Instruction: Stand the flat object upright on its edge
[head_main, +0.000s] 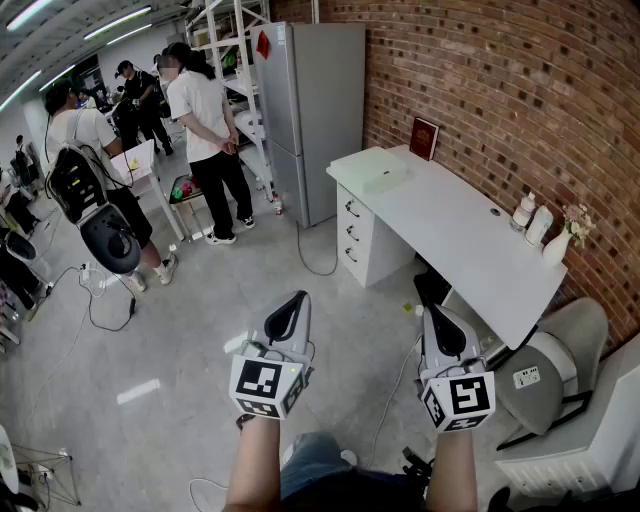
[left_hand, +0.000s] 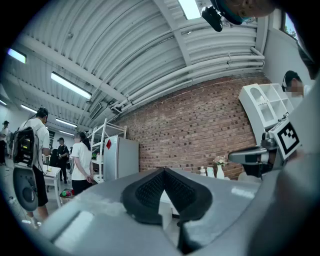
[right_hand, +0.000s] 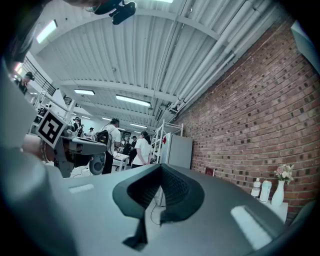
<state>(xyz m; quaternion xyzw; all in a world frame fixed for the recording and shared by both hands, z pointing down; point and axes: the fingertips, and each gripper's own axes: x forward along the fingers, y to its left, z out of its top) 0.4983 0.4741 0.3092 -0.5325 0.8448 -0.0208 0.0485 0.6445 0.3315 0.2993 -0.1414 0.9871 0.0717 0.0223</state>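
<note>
A dark red book stands against the brick wall at the far end of the white desk. A flat pale slab lies on the desk near it. My left gripper and right gripper hover side by side over the floor, well short of the desk. Both are shut and hold nothing. The left gripper view shows its jaws closed together, with the right gripper off to the side. The right gripper view shows the same closed jaws, with the book far off.
Two white bottles and a vase of flowers stand at the desk's near end. A grey chair sits below it. A fridge stands left of the desk. Several people stand beyond, and cables lie on the floor.
</note>
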